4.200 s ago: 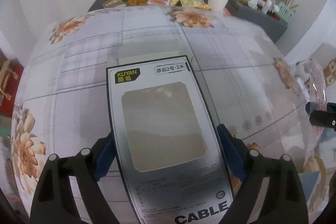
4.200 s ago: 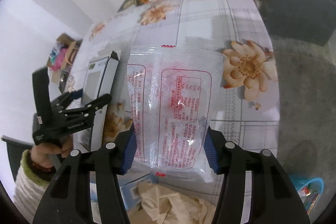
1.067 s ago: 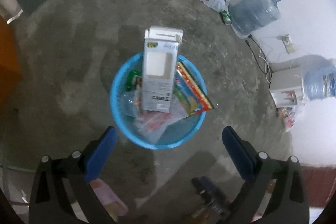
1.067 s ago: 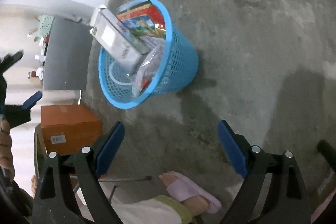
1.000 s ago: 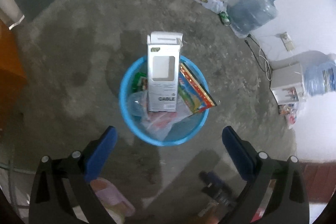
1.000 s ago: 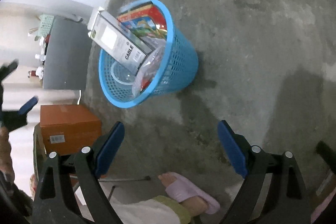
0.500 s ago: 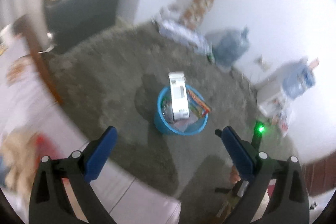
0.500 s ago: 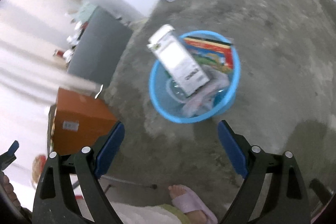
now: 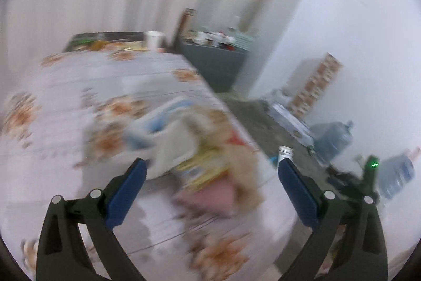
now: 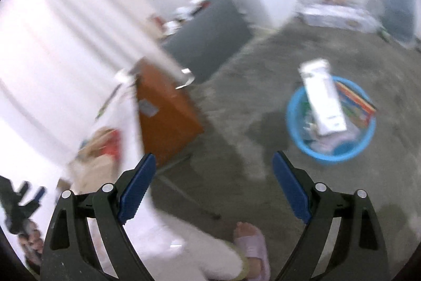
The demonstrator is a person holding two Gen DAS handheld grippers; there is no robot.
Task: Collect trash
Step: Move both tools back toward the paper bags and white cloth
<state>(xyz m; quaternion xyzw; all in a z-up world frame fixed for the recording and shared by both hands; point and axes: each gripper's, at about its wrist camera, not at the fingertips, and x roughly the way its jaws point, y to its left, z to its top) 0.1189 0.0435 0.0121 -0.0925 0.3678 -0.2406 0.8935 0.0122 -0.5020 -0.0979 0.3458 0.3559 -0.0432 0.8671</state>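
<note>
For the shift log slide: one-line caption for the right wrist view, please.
Open right gripper swings above the floor, blue basket holding a white box and wrappers off to its right; view motion-blurred.

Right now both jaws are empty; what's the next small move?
Probably bring the left gripper, jaws wide open, down onto the blurred pile of wrappers on the table; the white box already sits in the blue basket.

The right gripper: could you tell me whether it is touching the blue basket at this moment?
Apart. In the right wrist view the right gripper is open and empty, and bare floor separates its fingers from the blue basket.
</note>
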